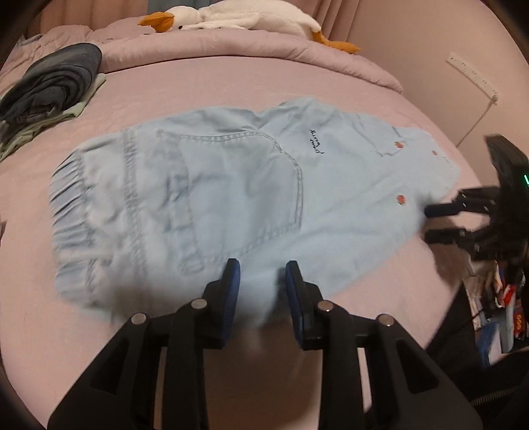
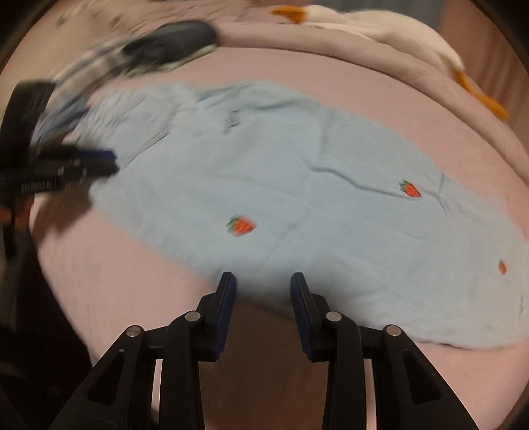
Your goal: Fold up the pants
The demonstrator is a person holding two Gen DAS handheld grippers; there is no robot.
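Light blue pants (image 1: 231, 198) with small strawberry patches lie flat on the pink bed, elastic waistband at the left, legs running right. They also fill the right wrist view (image 2: 314, 198). My left gripper (image 1: 263, 268) is open at the pants' near edge below the back pocket, with cloth between its pads. It shows at the left of the right wrist view (image 2: 105, 165). My right gripper (image 2: 263, 278) is open at the near edge of the leg; in the left wrist view (image 1: 429, 223) it sits at the leg's right end.
A pile of dark and pale green clothes (image 1: 53, 89) lies at the back left of the pink bed (image 1: 231, 92). A white plush goose (image 1: 251, 16) lies on the rolled duvet at the back. A power strip (image 1: 472, 76) hangs on the right wall.
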